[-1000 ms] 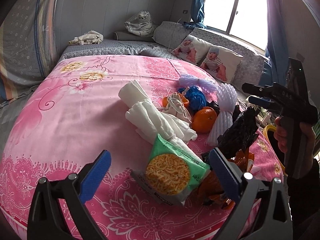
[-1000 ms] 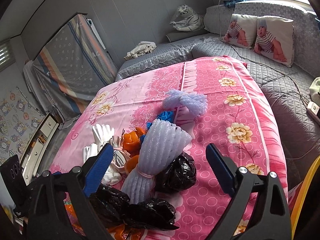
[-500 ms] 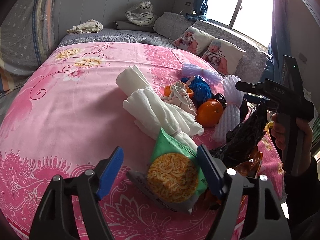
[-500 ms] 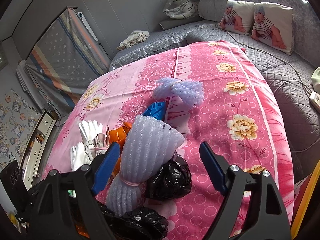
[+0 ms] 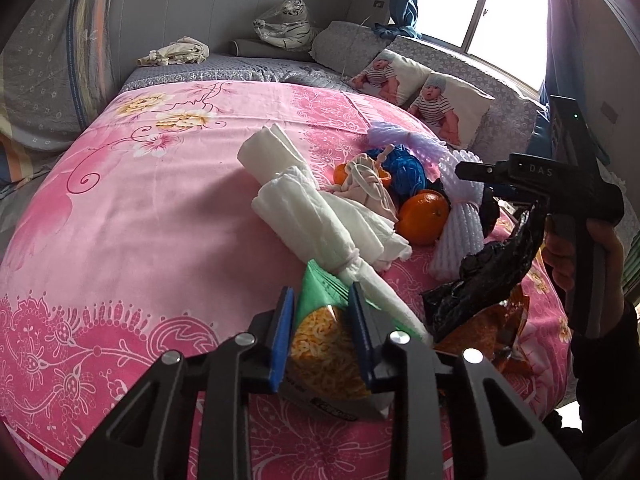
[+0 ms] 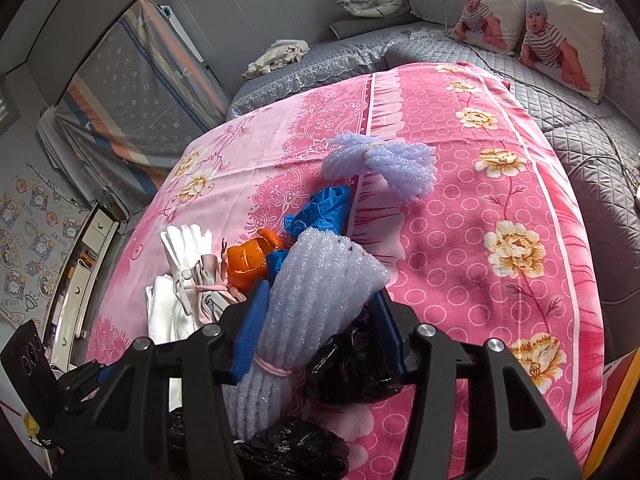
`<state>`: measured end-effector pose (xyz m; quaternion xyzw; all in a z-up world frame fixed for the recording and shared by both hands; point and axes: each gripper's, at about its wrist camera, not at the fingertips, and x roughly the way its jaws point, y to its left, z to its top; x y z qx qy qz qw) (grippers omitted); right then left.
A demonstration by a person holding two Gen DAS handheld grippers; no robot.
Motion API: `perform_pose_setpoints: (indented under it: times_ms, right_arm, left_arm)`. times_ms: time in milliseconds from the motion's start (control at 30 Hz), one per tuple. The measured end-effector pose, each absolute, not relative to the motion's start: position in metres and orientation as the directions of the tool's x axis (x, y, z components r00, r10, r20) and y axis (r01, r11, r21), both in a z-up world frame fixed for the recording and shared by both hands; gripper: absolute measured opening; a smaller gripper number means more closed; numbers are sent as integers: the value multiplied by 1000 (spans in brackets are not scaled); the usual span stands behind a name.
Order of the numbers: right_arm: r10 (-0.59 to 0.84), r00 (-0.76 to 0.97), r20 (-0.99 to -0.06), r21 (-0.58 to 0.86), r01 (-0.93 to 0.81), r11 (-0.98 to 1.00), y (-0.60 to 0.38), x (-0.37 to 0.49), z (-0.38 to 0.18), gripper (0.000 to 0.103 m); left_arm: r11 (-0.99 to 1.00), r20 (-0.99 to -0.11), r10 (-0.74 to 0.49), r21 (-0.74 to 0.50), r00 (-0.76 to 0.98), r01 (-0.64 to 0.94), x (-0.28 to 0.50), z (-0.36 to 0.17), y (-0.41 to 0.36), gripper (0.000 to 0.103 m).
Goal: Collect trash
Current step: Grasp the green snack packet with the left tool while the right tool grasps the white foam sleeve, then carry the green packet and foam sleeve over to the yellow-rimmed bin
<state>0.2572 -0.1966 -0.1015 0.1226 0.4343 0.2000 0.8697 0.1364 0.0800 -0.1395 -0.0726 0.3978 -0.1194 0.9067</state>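
Noodle packet [image 5: 324, 344] between left fingers [image 5: 280, 336].

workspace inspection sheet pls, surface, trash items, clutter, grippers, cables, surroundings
Surface: pink floral bedsheet, trash heaped at its near right.
Job's things: green instant-noodle packet; white foam net sleeve bundle; crumpled black plastic bag; rolled white tissue bundle; blue plastic bag; lilac foam net.
Clutter: whole orange; orange peel.
Grippers: left gripper closed on the noodle packet; right gripper closed around the foam bundle and black bag.
Cables: thin cord across the grey quilt.
Surroundings: two baby-print pillows; plush white tiger; window.
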Motion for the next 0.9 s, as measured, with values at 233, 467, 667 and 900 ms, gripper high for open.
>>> perform_pose_setpoints:
  times_ms: [233,467,667,900]
  right_arm:
    - [444,565,-696,362,-258,896,-197,251,-94,24]
    - [425,633,-647,347,-253,903,-206,239,-77,17]
    - [403,713,-574,341,-239,909,-224,225,-49,16]
    - [418,748,-515,380,-237,894,-242,208,-24,16]
  left_arm:
    - [960,-701,-273,-242,659,141,130,-140,91,8]
    - [961,-684,-272,-228,677,156,125,-134,88,6]
    - [955,-646,-277,-266,711,131,118,-122,104,5]
    - [951,-578,-252,-295,776,90,104,-95,128,5]
